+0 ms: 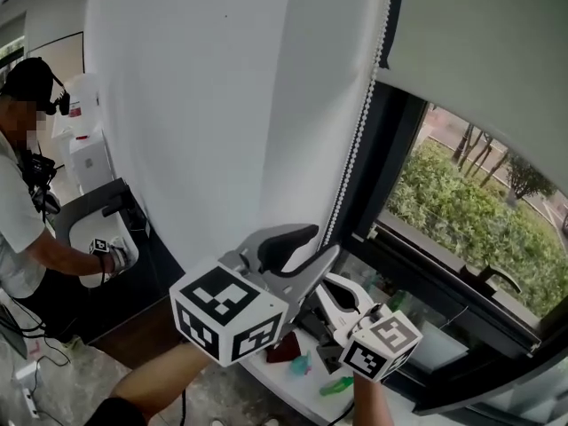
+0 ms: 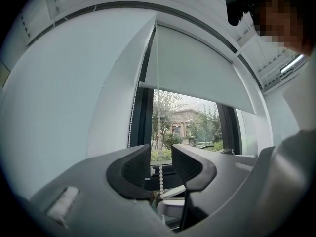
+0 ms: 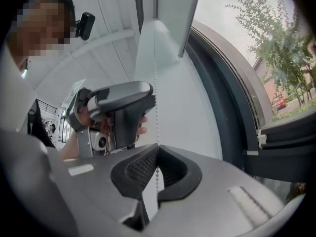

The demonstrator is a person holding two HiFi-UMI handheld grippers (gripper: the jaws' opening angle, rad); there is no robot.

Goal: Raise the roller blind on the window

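Observation:
The pale roller blind (image 1: 479, 51) covers the upper part of the window, and its lower edge (image 2: 197, 98) hangs partway down the glass. Its white bead chain (image 1: 355, 140) drops along the dark window frame. My left gripper (image 1: 306, 254) is open in the left gripper view (image 2: 161, 164); the bead chain (image 2: 160, 172) runs between the ribbed pads (image 2: 138, 168) without touching them. Just below it, my right gripper (image 1: 334, 284) is shut on the bead chain (image 3: 156, 107), which is pinched where the jaws meet (image 3: 157, 157). The right gripper view also shows the left gripper (image 3: 118, 107) higher up beside the chain.
A white wall (image 1: 195, 105) stands left of the window. The dark window frame (image 1: 461, 300) and a white sill (image 1: 293, 384) with small coloured objects lie below the grippers. A person (image 1: 22, 193) works at a dark desk at the far left. Trees show outside.

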